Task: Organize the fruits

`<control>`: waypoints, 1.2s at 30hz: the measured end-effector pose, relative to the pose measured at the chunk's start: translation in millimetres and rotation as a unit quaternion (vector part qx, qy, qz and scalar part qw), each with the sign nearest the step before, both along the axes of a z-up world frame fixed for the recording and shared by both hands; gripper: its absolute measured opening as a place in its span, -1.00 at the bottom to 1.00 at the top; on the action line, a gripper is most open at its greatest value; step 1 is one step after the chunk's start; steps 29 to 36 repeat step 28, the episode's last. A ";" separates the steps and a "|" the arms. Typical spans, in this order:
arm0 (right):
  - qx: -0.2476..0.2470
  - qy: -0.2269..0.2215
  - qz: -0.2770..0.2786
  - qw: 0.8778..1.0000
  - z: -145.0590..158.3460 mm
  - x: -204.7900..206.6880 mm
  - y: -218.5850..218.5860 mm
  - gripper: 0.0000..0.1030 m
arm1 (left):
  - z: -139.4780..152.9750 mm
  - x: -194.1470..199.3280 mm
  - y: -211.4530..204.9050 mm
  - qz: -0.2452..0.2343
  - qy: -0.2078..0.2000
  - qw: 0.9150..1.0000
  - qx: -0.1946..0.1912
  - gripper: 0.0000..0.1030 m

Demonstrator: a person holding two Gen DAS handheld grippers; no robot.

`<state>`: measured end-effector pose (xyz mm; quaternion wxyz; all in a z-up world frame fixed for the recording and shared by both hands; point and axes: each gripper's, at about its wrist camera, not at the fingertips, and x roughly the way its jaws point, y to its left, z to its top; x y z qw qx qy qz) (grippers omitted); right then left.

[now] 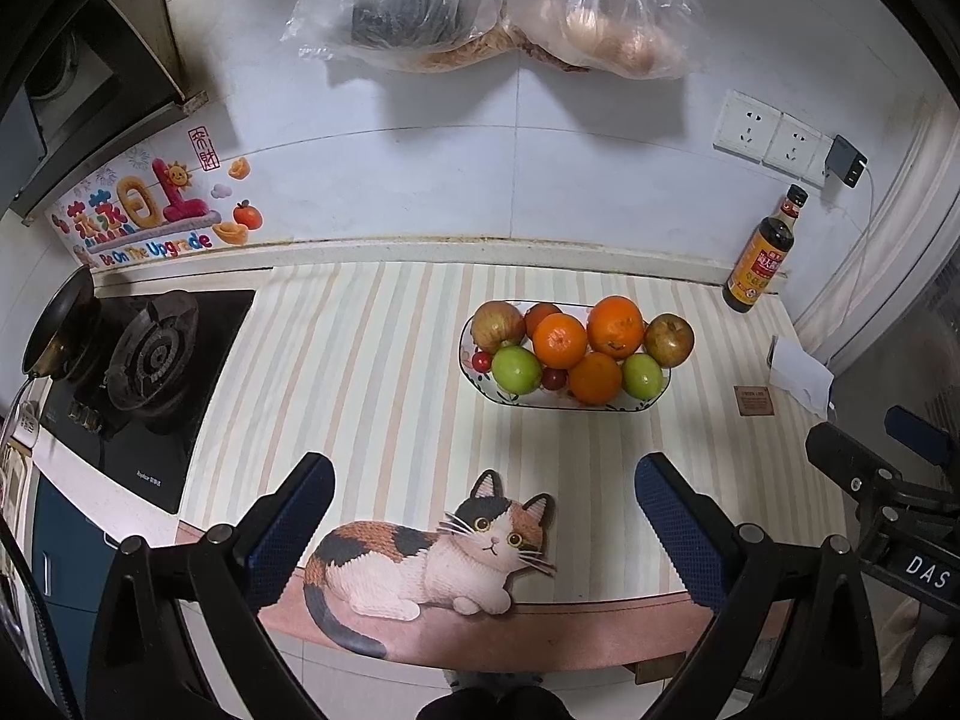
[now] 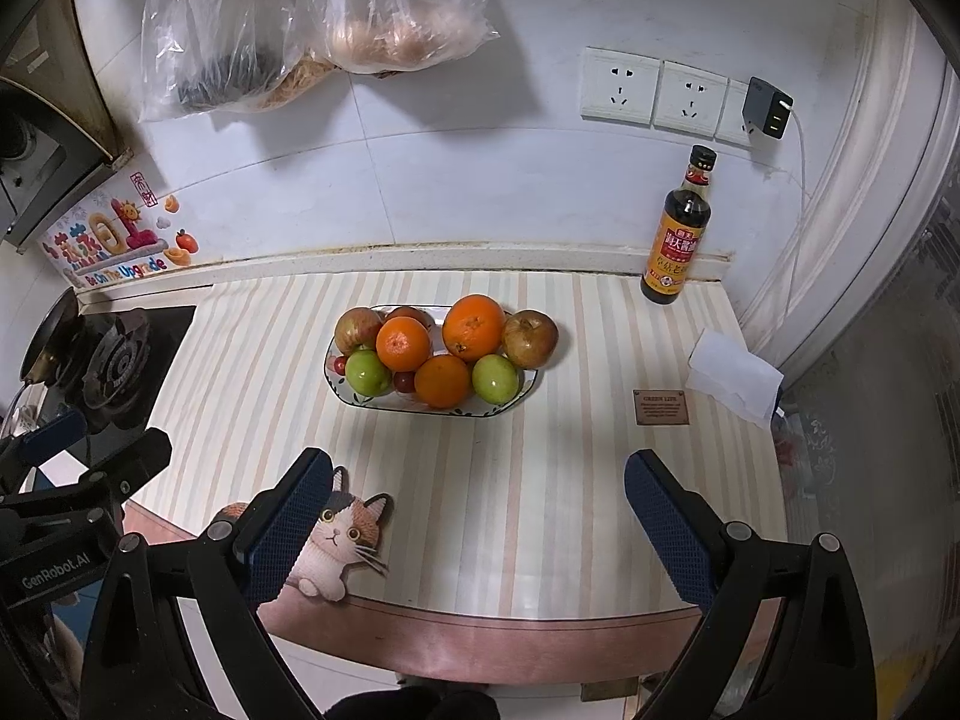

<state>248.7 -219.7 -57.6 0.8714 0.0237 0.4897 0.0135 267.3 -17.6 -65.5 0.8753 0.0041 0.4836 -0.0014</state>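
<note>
Left-wrist view: both hand-held grippers [image 1: 483, 525] [image 2: 477, 522] hover spread wide, empty, short of the fruit bowl [image 1: 480, 387].

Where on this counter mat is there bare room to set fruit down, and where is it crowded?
Free: the striped mat between the stove and the fruit plate; the strip from plate to cat print; and the patch right of the plate, before the brown label. Crowded: the plate itself, heaped with fruit, and the far right corner by the sauce bottle and tissue.

Both wrist cameras look forward and down across the desk [image 1: 372, 360] from near its front edge, sharing the fruit plate [image 1: 474, 381] [image 2: 336, 387] at mid-distance.
</note>
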 end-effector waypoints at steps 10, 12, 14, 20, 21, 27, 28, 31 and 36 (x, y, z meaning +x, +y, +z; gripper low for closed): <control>0.001 0.001 0.003 1.000 2.4 -3.3 -1.4 0.94 | 0.1 -1.9 -3.1 0.001 -0.004 1.000 0.000 0.99; 0.001 0.000 0.003 1.000 2.3 -3.4 -1.6 0.94 | 0.9 -2.9 -3.5 0.002 -0.004 1.000 0.000 0.99; 0.002 0.000 0.003 1.000 2.4 -4.5 -1.9 0.94 | 1.1 -3.1 -3.4 0.002 -0.005 1.000 0.000 0.99; 0.002 0.000 0.003 1.000 2.4 -5.2 -2.4 0.94 | 2.4 -4.3 -4.1 0.002 -0.006 1.000 0.001 0.99; 0.003 0.000 0.003 1.000 2.3 -5.6 -3.1 0.94 | 2.2 -4.6 -3.9 0.002 -0.006 1.000 0.001 1.00; 0.002 0.000 0.003 1.000 2.2 -6.2 -3.2 0.94 | 4.8 -7.0 -4.6 0.002 -0.010 1.000 0.004 0.99; 0.003 0.000 0.002 1.000 2.5 -6.4 -3.2 0.94 | 6.9 -8.1 -4.0 0.002 -0.011 1.000 0.003 0.99; 0.003 0.000 0.002 1.000 2.5 -6.4 -3.2 0.94 | 6.9 -8.1 -4.0 0.002 -0.011 1.000 0.003 0.99; 0.003 0.000 0.002 1.000 2.5 -6.4 -3.2 0.94 | 6.9 -8.1 -4.0 0.002 -0.011 1.000 0.003 0.99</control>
